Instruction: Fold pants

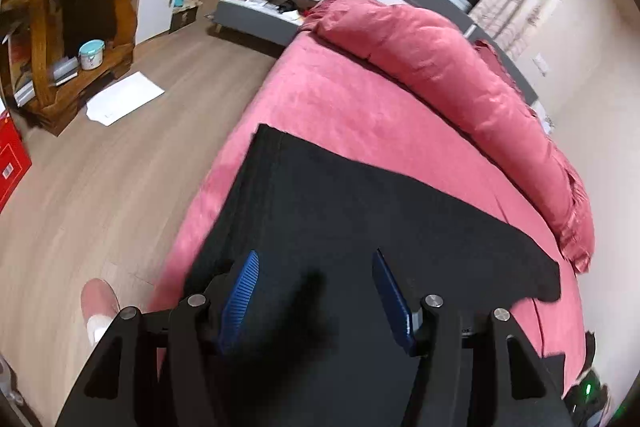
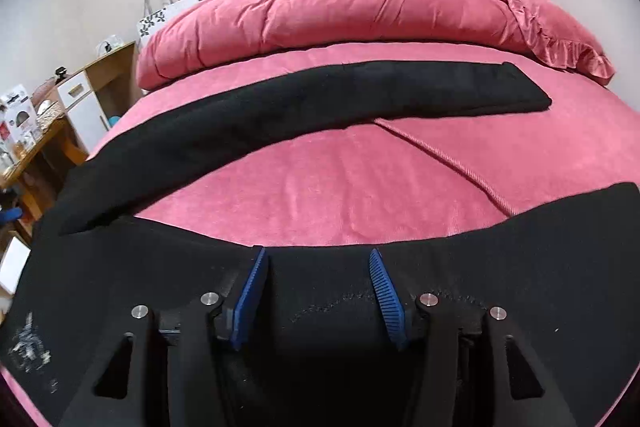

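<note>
Two grippers hang low over black pants [image 2: 304,115] spread on a pink bed [image 2: 320,195], and both stand released, holding nothing. Nearest the right gripper [image 2: 318,255], the blue pads [image 2: 250,291] sit apart above dark cloth that fills the bottom of its view, with a curved line of stitching showing between them and a pale printed mark off to the lower left. Whether the pads touch the fabric cannot be told. From there one leg runs away leftward and then sweeps across the bed to the right, ending in a squared hem near the frilled edge of the rolled pink quilt [image 2: 360,15]; a second band of black reaches out toward the right edge of the frame. So the long axis of the garment lies crosswise to the right jaws, not along them.

The left gripper [image 1: 316,259] looks along a broad black panel of the same pants [image 1: 360,195], its pads [image 1: 240,291] likewise spread above the cloth, the near edge of the bed falling off to its left toward wooden floor. A pink slipper [image 1: 98,293] shows below that edge.

My judgement: folding has not begun, since the legs lie apart. The right gripper seems nearer the seat end, the left nearer one outer edge, so bringing one leg over the other would likely start from these two holds.
</note>
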`<state>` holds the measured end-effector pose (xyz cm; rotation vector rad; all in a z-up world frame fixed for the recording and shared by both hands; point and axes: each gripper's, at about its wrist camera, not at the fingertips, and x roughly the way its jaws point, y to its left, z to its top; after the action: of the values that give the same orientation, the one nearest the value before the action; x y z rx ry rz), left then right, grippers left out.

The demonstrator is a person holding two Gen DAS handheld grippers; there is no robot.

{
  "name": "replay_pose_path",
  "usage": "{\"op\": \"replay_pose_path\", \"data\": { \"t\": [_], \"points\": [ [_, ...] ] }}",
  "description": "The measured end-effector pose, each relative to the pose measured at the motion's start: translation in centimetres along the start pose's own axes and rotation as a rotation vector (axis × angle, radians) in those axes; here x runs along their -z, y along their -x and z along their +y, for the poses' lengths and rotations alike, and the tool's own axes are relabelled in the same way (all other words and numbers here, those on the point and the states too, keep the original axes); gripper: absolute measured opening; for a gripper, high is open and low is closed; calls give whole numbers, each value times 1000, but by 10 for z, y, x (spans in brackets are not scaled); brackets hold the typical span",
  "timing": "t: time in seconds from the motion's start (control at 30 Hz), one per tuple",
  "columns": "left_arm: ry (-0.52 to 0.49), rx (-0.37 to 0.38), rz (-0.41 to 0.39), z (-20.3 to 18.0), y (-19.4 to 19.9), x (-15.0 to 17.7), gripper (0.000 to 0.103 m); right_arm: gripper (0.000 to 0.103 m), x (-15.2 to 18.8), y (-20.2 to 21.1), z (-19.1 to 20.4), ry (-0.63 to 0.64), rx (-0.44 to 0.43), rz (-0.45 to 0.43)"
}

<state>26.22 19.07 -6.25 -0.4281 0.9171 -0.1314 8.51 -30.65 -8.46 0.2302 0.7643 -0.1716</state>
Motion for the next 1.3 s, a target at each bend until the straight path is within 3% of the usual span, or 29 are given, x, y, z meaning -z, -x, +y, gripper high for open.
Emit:
{"op": "replay_pose_path", "data": {
  "t": [0.17,0.37,0.43,0.5,0.63,0.67,0.73,0.77,0.8,0.87,1.07,1.3],
  "points": [
    [-5,-42,16,3,-41,-36,61,63,6,-4,1,3,-18,-4],
    [-50,-97,-20,0,-86,-71,62,72,9,-7,2,14,-39,1],
    [-87,-181,-11,1,-104,-81,66,75,9,-9,3,15,-52,6],
    [-56,-223,-7,10,-116,-87,66,76,9,-10,3,14,-56,8],
    [-27,-84,31,13,-135,-85,64,78,9,-12,4,17,-61,9],
    [-51,-92,26,9,-138,-82,64,79,9,-12,4,17,-62,10],
    [-113,-159,9,-2,-139,-75,56,79,9,-12,4,16,-63,10],
    [-128,-165,12,-5,-139,-74,43,79,9,-12,4,16,-63,10],
    [-135,-154,17,-7,-139,-74,28,79,9,-12,4,17,-62,10],
    [-122,-127,28,-9,-135,-74,17,79,9,-13,5,18,-61,10],
    [-133,-92,-83,-27,-86,-66,15,79,10,-13,5,18,-62,8],
    [-161,49,-191,-39,-2,-34,14,79,10,-13,5,19,-62,8]
  ]
}}
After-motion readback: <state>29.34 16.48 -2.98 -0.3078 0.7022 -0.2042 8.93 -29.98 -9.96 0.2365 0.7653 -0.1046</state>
